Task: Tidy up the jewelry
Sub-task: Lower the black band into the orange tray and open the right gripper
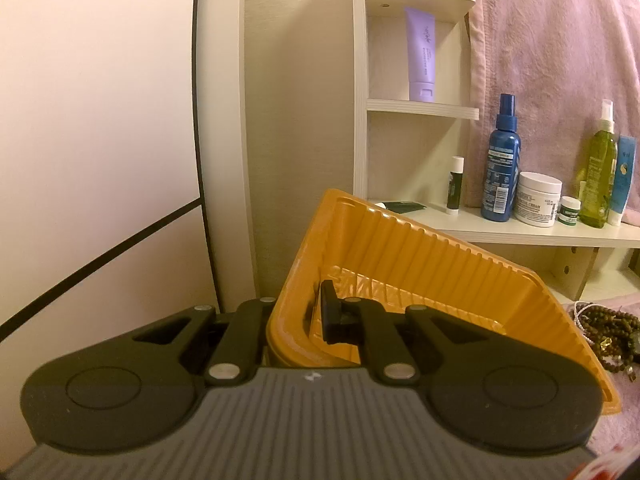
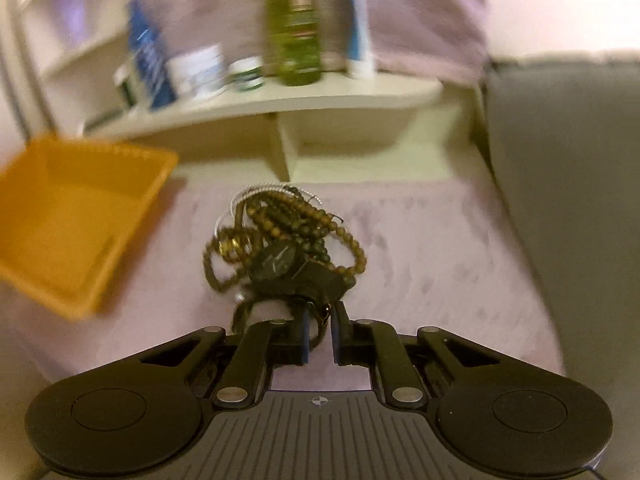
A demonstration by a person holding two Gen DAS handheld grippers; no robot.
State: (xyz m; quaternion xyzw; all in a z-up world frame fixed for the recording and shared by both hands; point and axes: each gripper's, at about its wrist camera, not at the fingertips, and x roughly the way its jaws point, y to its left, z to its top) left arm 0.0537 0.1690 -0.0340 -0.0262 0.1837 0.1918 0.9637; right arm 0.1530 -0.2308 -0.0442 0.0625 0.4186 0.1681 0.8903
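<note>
My left gripper (image 1: 296, 316) is shut on the near wall of an orange ribbed plastic tray (image 1: 420, 264), one finger inside and one outside, holding it tilted. The tray also shows at the left of the blurred right wrist view (image 2: 76, 216). A tangled pile of brown bead bracelets, a white chain and a dark watch-like piece (image 2: 280, 240) lies on the pink cloth; its edge shows at the right of the left wrist view (image 1: 604, 336). My right gripper (image 2: 320, 332) is at the near edge of the pile, fingers nearly closed around a strand of it.
A white shelf unit (image 1: 420, 108) holds a purple tube (image 1: 421, 54), a blue spray bottle (image 1: 502, 164), a white cream jar (image 1: 538, 200) and a green bottle (image 2: 294, 24). A pink towel (image 1: 560, 40) hangs behind. A grey cushion (image 2: 568, 180) stands at the right.
</note>
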